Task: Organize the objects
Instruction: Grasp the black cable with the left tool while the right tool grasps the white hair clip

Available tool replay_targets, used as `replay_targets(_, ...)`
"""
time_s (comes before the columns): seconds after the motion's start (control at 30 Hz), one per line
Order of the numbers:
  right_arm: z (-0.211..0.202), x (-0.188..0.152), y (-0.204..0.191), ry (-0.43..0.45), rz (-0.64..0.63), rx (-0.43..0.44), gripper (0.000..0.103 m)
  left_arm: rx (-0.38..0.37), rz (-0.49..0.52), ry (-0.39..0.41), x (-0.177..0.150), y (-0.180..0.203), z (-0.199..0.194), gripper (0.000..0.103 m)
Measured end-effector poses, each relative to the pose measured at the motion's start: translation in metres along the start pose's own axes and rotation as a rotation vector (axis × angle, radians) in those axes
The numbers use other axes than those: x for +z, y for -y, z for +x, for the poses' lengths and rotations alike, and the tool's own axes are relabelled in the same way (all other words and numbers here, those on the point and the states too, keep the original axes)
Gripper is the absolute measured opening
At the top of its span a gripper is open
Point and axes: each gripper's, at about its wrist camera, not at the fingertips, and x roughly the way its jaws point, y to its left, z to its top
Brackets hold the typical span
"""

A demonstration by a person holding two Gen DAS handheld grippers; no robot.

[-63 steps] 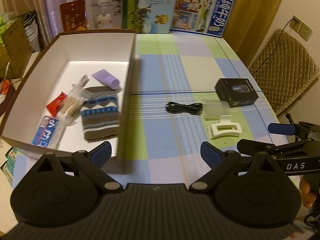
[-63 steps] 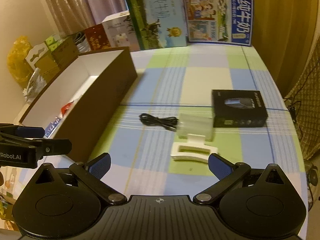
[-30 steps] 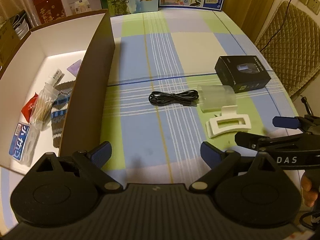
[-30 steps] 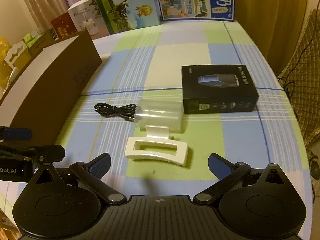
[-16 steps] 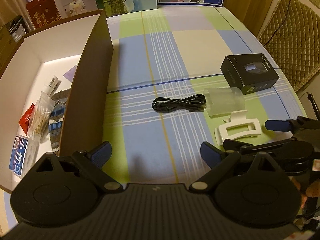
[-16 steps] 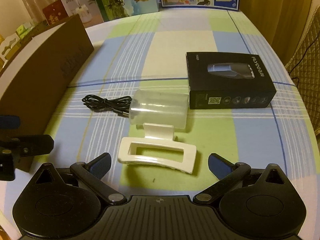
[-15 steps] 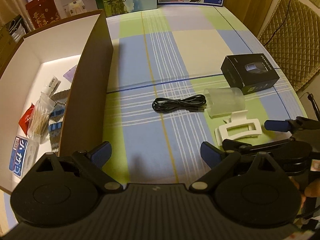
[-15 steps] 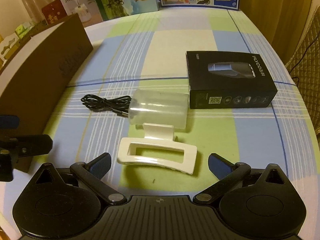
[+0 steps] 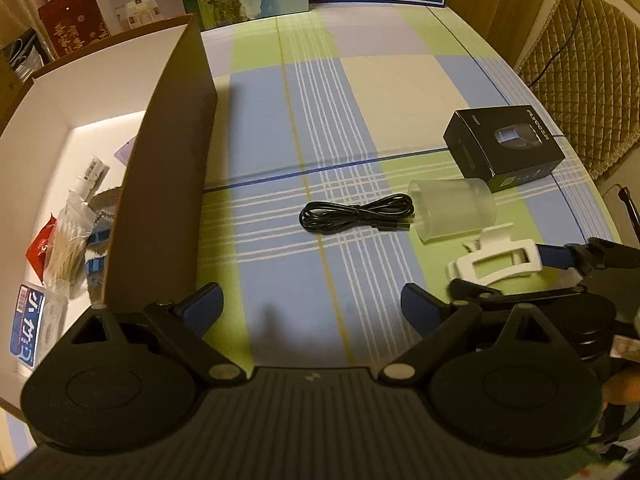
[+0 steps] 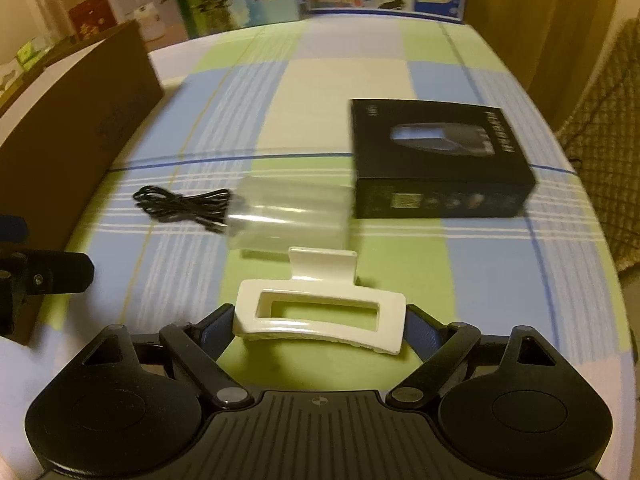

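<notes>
Descending since before, the right gripper (image 10: 320,326) is closing its jaws around the white hair clip (image 10: 320,316), lengthwise between them, perhaps already touching.

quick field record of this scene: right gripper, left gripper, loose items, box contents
right gripper: jaws just closing around white plastic hair claw clip, contact unclear
left gripper: open, empty
loose items: coiled black cable, frosted plastic cup on its side, black product box
box contents: brown cardboard box holds knit cloth, cotton swabs, small packets
</notes>
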Motion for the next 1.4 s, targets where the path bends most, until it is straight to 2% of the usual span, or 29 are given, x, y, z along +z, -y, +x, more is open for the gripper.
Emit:
replay_targets(0.33, -0.024, 0.006, 0.054, 0.044, 0.146, -0.072, 0.085, -0.025, 0.037, 0.000, 0.015, 0.013, 0.019, 0.093)
replay_targets(0.63, -0.031, 0.011, 0.074, 0.066, 0.202, -0.088, 0.085, -0.018, 0.057, -0.015, 0.041, 0.023, 0.055, 0.093)
replay_targets(0.87, -0.030, 0.010, 0.084, 0.059, 0.230, -0.097, 0.085, -0.054, 0.002, -0.039, 0.051, 0.025, 0.079, 0.094)
replay_targets(1.07, -0.027, 0.010, 0.092, 0.054, 0.248, -0.112, 0.085, -0.043, -0.050, -0.067, 0.055, 0.025, 0.099, 0.096)
replay_targets(1.17, -0.026, 0.010, 0.094, 0.053, 0.251, -0.117, 0.085, -0.051, -0.073, -0.054, 0.054, 0.022, 0.102, 0.096)
replay_targets(1.3, -0.024, 0.010, 0.096, 0.049, 0.252, -0.119, 0.085, -0.071, -0.092, -0.025, 0.050, 0.016, 0.099, 0.087)
replay_targets(1.4, -0.025, 0.010, 0.095, 0.049, 0.247, -0.114, 0.085, -0.078, -0.066, -0.007, 0.044, 0.016, 0.093, 0.070)
